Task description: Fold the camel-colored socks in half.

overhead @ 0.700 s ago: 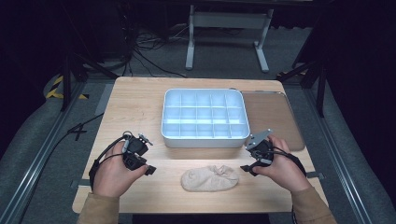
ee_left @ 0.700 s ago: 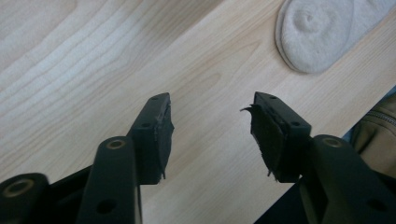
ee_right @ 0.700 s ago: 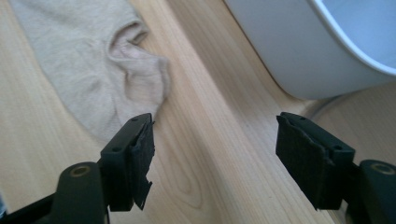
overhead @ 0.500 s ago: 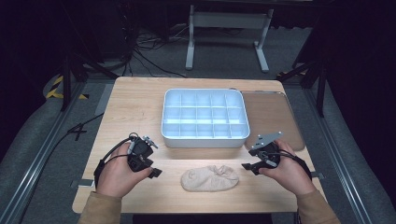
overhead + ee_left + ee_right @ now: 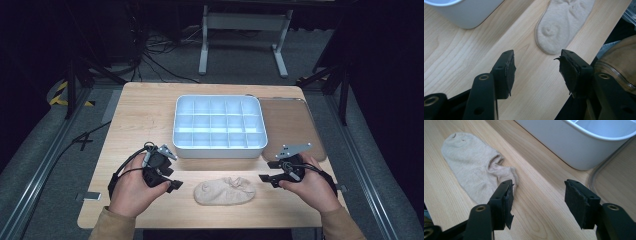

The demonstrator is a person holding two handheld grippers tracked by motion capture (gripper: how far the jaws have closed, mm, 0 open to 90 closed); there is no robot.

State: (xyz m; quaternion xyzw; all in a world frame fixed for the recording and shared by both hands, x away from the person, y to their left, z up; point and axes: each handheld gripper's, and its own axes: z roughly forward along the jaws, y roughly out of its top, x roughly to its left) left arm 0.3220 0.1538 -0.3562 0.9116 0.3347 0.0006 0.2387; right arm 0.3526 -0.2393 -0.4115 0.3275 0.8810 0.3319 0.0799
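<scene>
Near the table's (image 5: 135, 115) front edge a beige sock (image 5: 225, 190) lies flat between my two grippers. My left gripper (image 5: 169, 182) sits just left of it, jaws wide apart and empty; my right gripper (image 5: 265, 172) is the same just right. Beyond, mid-table, stands the white divided tray (image 5: 219, 146), its lid (image 5: 290, 122) beside the right edge.

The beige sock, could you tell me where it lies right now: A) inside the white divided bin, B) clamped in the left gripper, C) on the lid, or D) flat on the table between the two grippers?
D: the sock lies flat on the wooden table, in front of the bin, between the open left gripper and right gripper.
</scene>
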